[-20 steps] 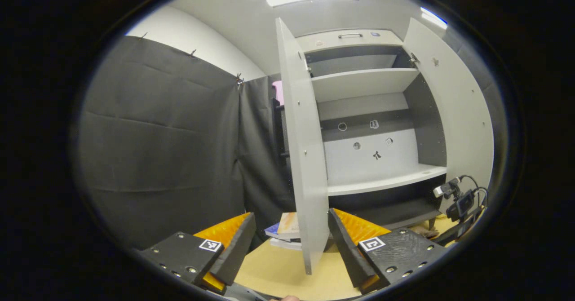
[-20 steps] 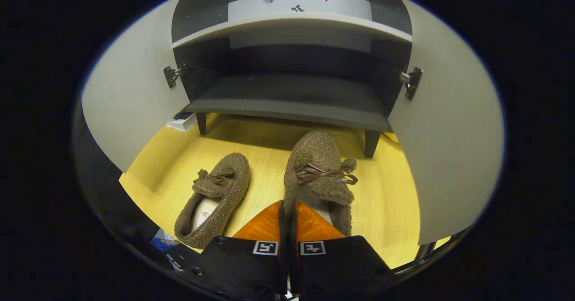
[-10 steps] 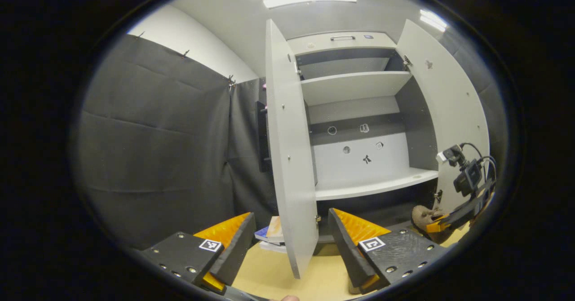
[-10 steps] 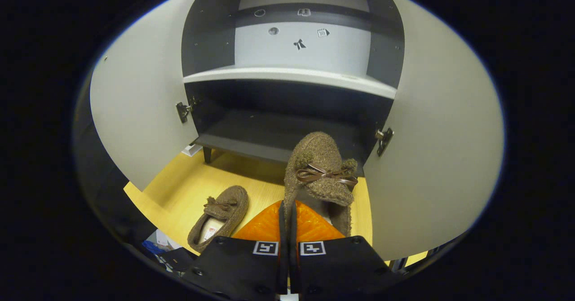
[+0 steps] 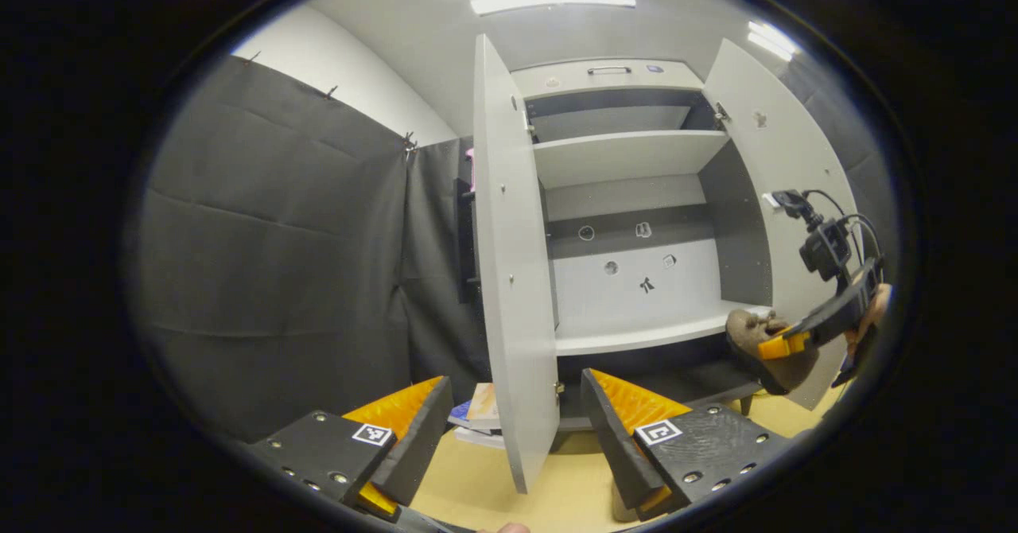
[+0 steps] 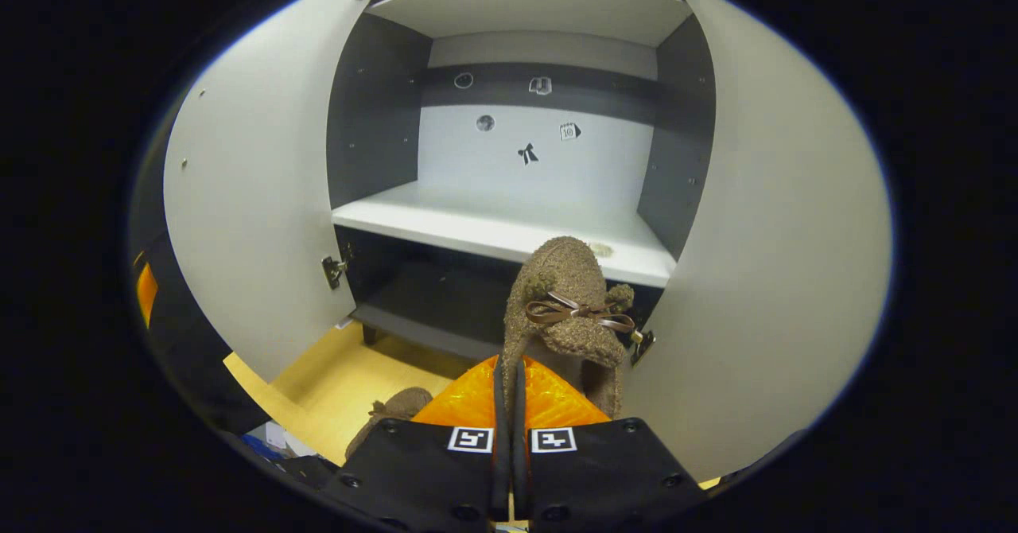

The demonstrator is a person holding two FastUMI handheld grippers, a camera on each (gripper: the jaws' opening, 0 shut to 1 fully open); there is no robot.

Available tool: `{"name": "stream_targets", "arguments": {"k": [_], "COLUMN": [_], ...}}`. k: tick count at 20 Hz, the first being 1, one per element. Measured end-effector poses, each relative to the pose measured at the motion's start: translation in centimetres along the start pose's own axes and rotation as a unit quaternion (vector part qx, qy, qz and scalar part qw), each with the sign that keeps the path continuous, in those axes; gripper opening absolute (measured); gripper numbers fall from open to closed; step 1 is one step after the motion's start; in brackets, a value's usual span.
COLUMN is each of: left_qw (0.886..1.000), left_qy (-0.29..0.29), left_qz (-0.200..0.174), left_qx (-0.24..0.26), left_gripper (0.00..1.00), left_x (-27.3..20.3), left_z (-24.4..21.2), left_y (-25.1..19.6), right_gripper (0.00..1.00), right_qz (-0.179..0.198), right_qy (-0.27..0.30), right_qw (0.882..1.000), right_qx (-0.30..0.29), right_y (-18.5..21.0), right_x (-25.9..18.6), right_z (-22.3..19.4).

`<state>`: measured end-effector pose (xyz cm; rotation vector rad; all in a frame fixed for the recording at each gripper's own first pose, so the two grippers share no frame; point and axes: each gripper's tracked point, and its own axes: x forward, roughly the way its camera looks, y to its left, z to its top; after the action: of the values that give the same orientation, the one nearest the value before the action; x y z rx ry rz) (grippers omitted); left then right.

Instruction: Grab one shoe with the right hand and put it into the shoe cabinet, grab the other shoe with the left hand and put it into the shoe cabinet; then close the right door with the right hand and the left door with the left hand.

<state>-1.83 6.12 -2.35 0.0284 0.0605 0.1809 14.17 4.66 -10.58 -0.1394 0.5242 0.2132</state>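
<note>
My right gripper (image 6: 509, 367) is shut on the side wall of a fuzzy brown shoe (image 6: 566, 294) with a ribbon bow. It holds the shoe in the air, toe forward, at the level of the white middle shelf (image 6: 477, 223) of the open shoe cabinet. The other brown shoe (image 6: 398, 407) lies on the yellow floor below. In the left gripper view the held shoe (image 5: 751, 336) hangs in front of the cabinet's right side. My left gripper (image 5: 515, 390) is open and holds nothing, low before the edge of the left door (image 5: 513, 278).
Both cabinet doors stand wide open: the left door (image 6: 246, 199) and the right door (image 6: 783, 239) flank the opening. A dark bottom shelf (image 6: 429, 310) lies under the white one. A few books (image 5: 477, 410) lie on the floor by the cabinet's left foot.
My right gripper has lifted the shoe off the floor from the bottom shelf's height up to the white middle shelf. The left gripper has barely shifted and stays open.
</note>
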Motion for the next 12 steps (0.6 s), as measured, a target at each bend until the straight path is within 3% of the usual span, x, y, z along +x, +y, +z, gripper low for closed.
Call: {"name": "stream_targets", "arguments": {"k": [2,4,5,12], "left_qw": [1.000,1.000,1.000,1.000], "left_qy": [0.000,0.001,0.000,0.005], "left_qz": [0.005,0.009,0.013,0.031], "left_qx": [0.001,0.001,0.001,0.000], "left_gripper": [0.92,0.99,0.94,0.89], "left_x": [0.0,-0.1,-0.1,-0.3], "left_z": [-0.1,-0.3,-0.2,-0.8], "left_y": [0.4,1.0,1.2,2.8], "right_gripper": [0.04,0.04,0.04,0.04], "right_qz": [-0.003,-0.006,-0.006,-0.021], "right_qy": [-0.018,-0.033,-0.039,-0.071], "right_qw": [1.000,0.999,0.999,0.997], "right_qx": [-0.006,-0.007,-0.008,-0.019], "right_y": [-0.3,-0.5,-0.7,-2.0], "right_x": [0.4,0.8,1.1,4.2], "right_z": [2.1,4.2,5.1,11.2]}}
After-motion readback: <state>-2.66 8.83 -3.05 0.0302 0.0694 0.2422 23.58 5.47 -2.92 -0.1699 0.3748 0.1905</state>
